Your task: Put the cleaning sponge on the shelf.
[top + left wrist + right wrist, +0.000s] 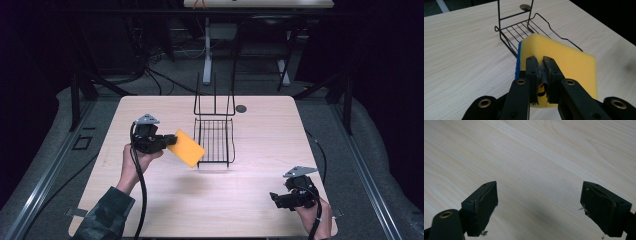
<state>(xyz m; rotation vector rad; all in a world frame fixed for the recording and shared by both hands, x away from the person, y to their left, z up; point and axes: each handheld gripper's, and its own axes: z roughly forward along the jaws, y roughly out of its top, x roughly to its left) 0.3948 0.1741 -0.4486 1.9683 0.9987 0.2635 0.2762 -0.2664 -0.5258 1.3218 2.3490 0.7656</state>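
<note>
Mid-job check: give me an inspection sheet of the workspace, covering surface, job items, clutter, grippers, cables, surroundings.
Surface: pale wood table, bare apart from the rack and a small dark disc at the far edge.
Job's things: yellow sponge with a blue side, held off the table beside the black wire rack; rack is empty.
Clutter: nothing seen.
Grippers: left gripper shut on the sponge; right gripper open, empty, low over the table.
Cables: one black cable trails from the left gripper, another from the right.
Surroundings: dark; floor cables and a table leg behind.
</note>
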